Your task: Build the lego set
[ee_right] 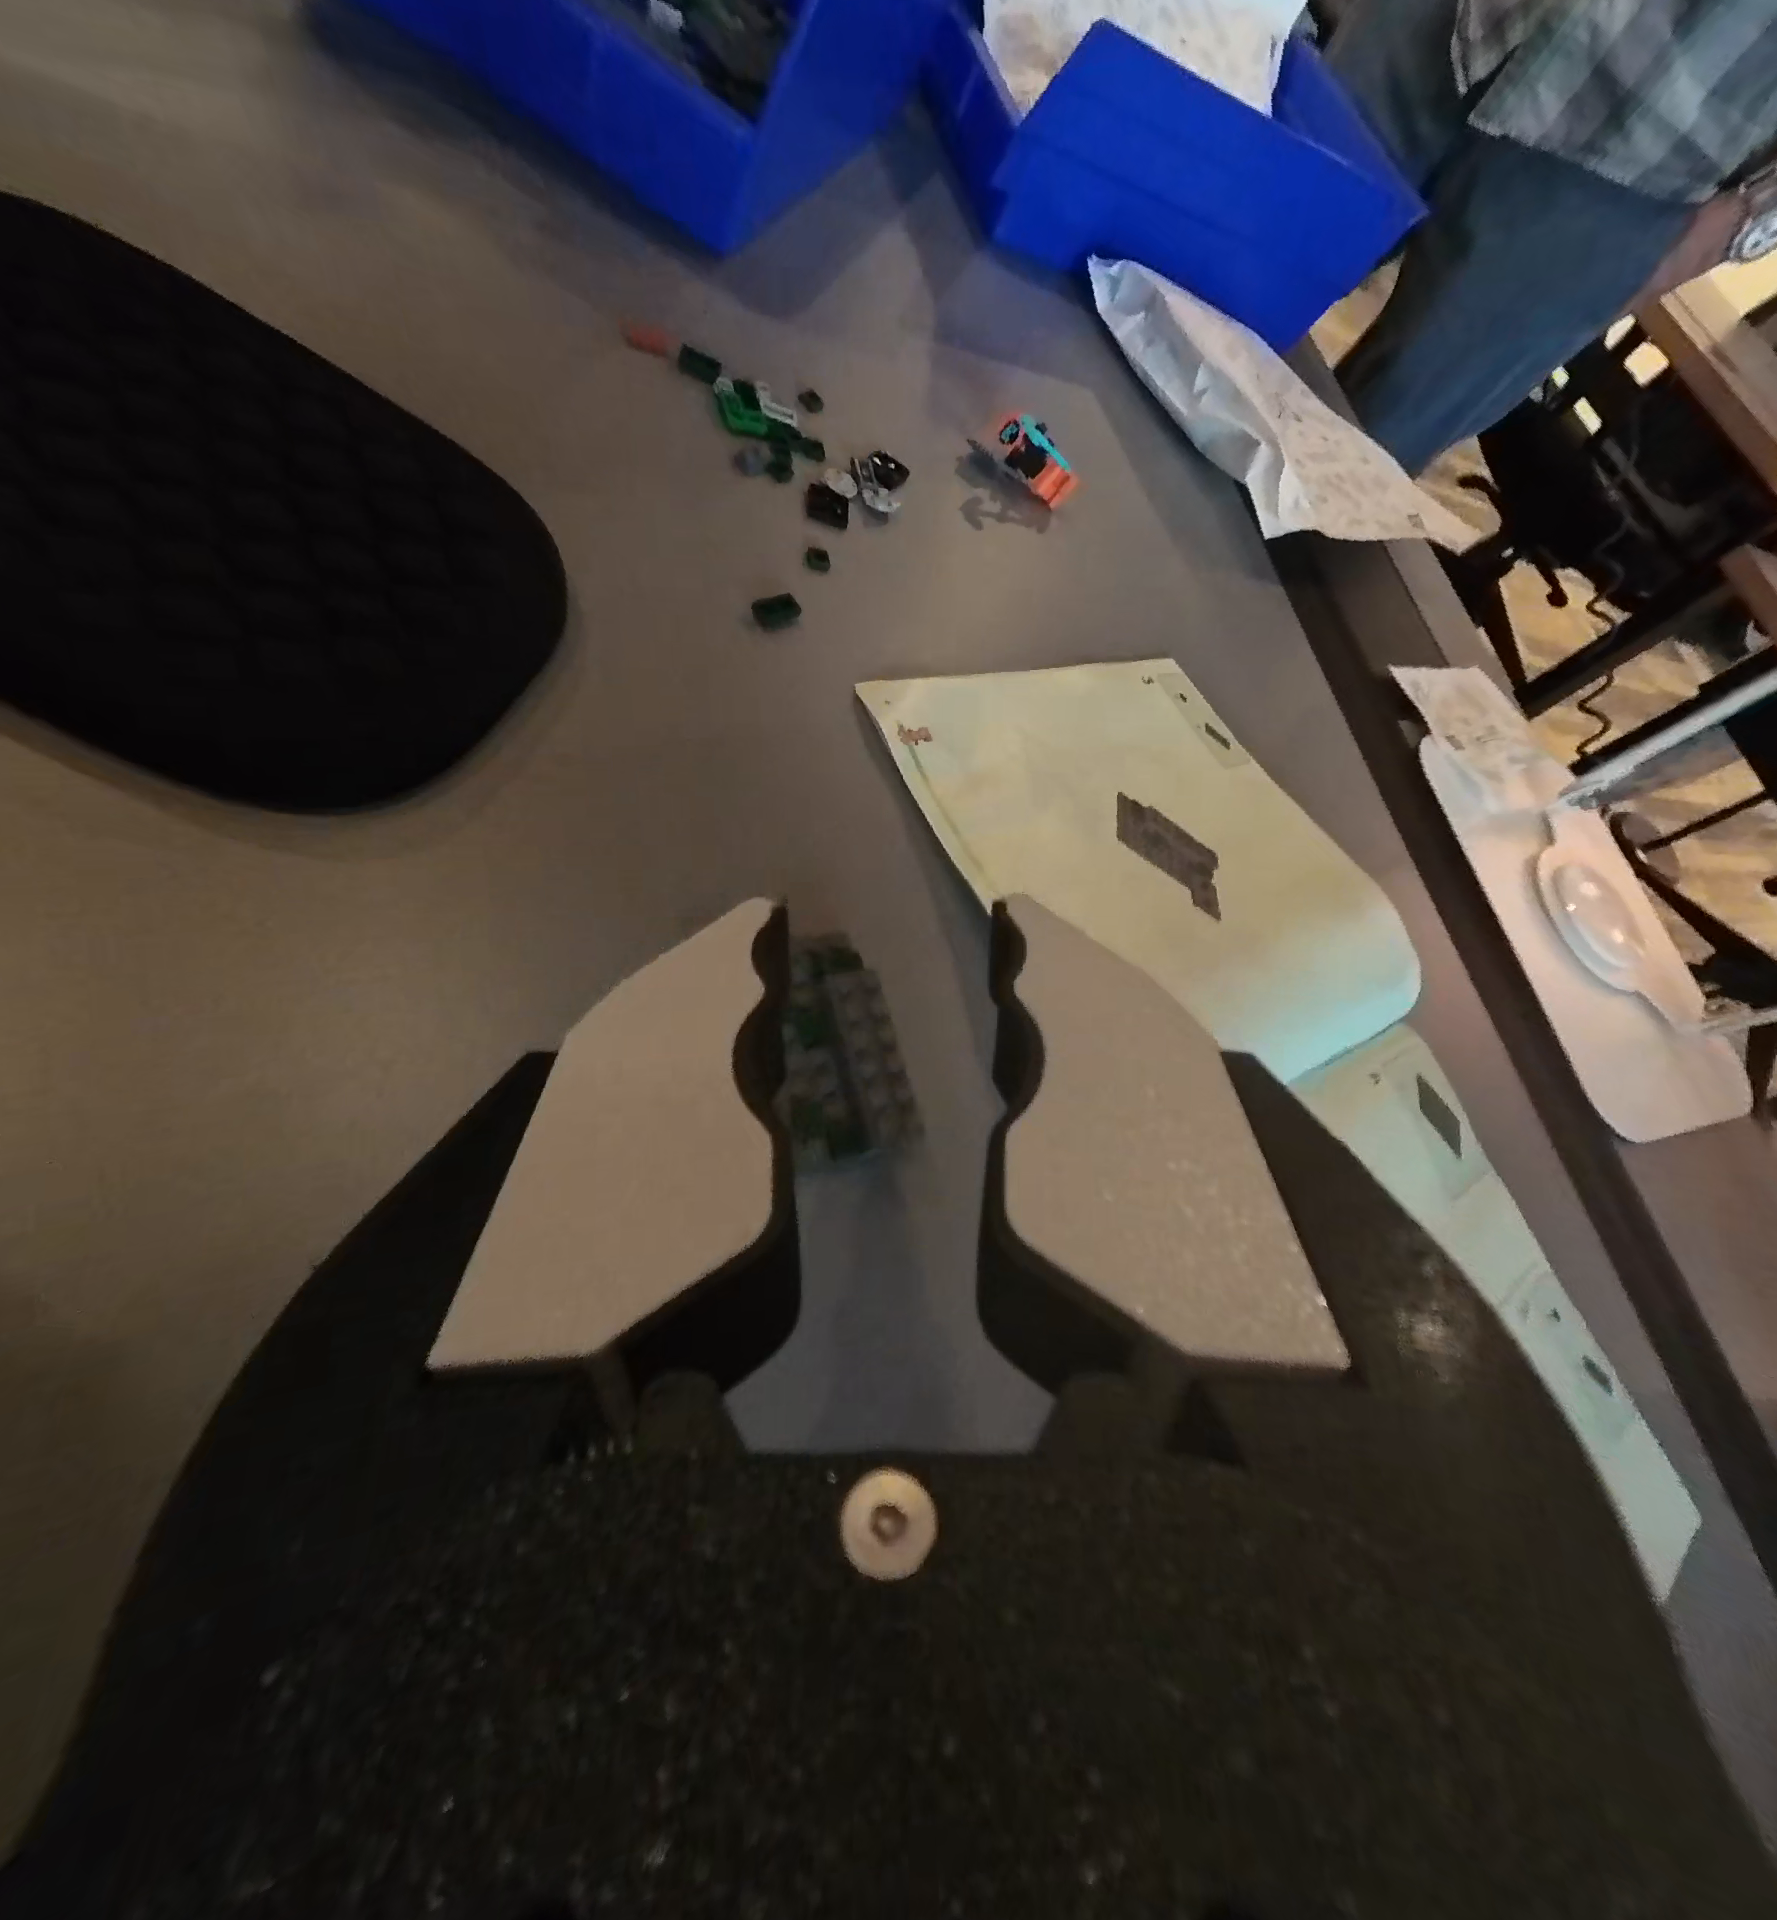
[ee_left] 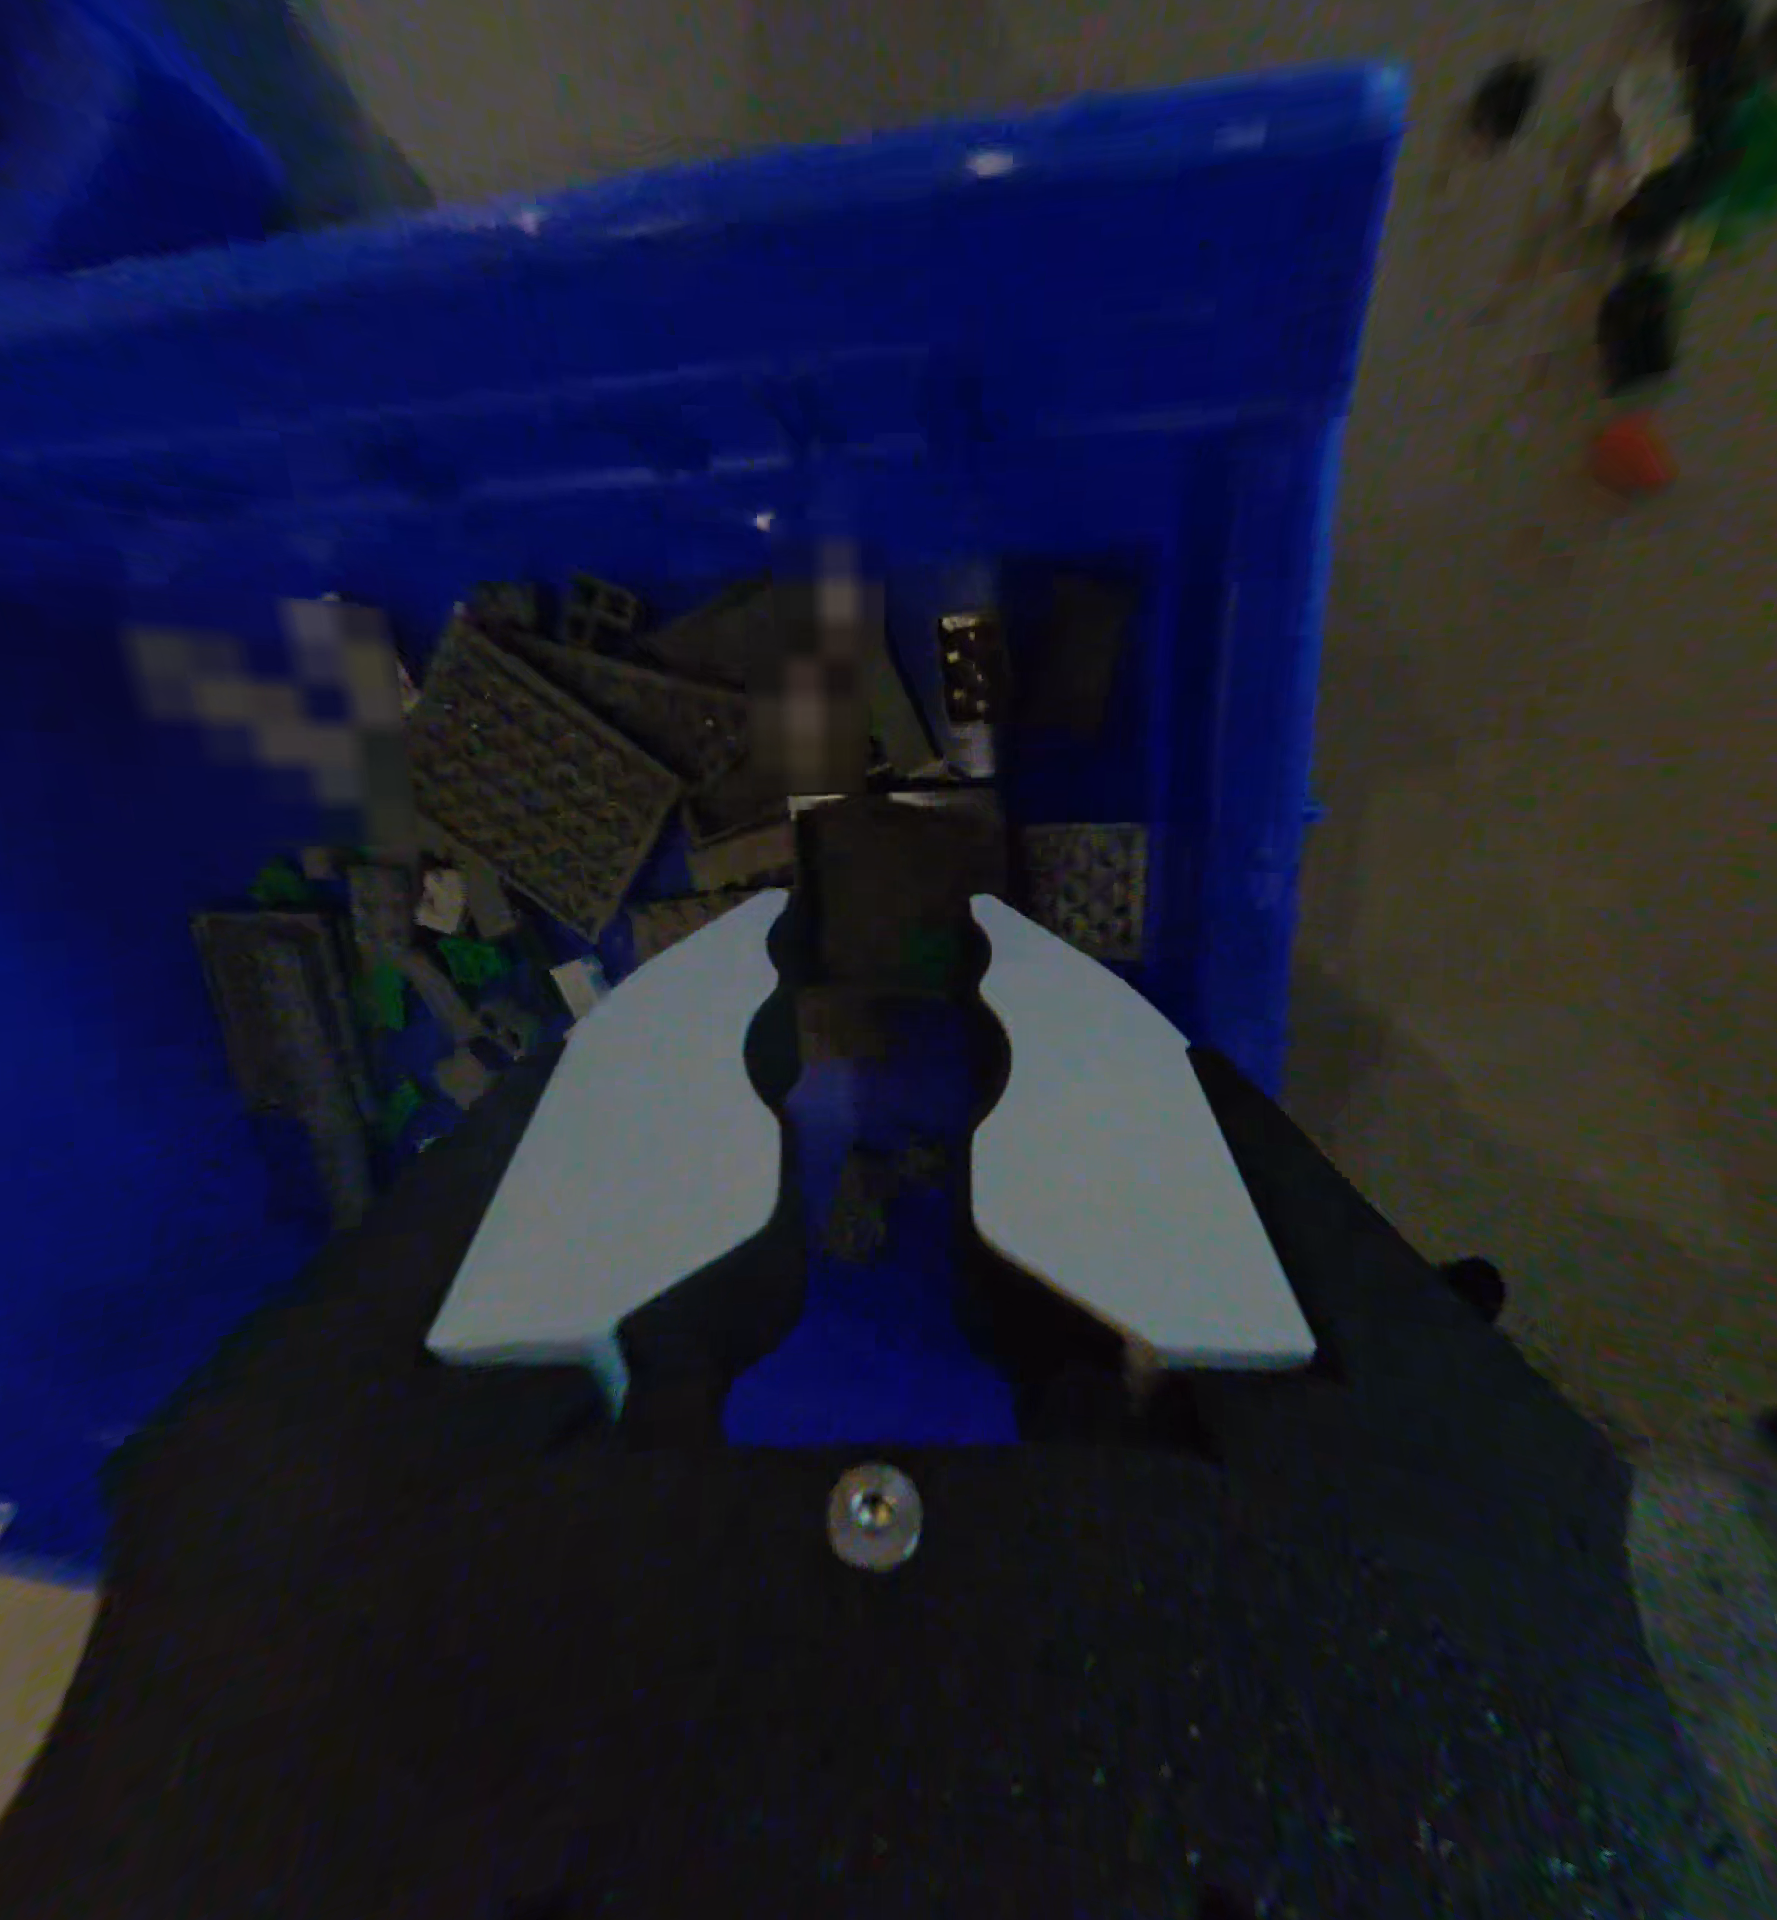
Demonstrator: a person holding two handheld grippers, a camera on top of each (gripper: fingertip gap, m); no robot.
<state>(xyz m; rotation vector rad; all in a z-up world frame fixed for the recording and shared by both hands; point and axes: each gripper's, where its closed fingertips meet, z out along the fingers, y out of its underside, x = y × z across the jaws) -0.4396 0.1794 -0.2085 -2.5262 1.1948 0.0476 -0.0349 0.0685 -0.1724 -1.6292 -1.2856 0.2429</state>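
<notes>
In the left wrist view my left gripper (ee_left: pixel 884 920) is shut on a dark grey lego piece (ee_left: pixel 896 862) and holds it over the open blue bin (ee_left: pixel 655 343). The bin holds several dark grey plates (ee_left: pixel 541 774) and small green and grey pieces. In the right wrist view my right gripper (ee_right: pixel 889 920) is open just above the grey table (ee_right: pixel 240 1039). A small grey and green studded lego assembly (ee_right: pixel 848 1049) lies on the table between its fingers, close to the left finger.
An open instruction booklet (ee_right: pixel 1123 831) lies right of my right gripper. Loose green and black pieces (ee_right: pixel 790 447) and a small orange and teal build (ee_right: pixel 1035 462) lie farther off. A black mat (ee_right: pixel 188 520) is at left, blue bins (ee_right: pixel 1206 197) at back. The table edge (ee_right: pixel 1466 810) runs along the right, with a person (ee_right: pixel 1549 208) beyond it. Left tips to right tips: about 45 cm.
</notes>
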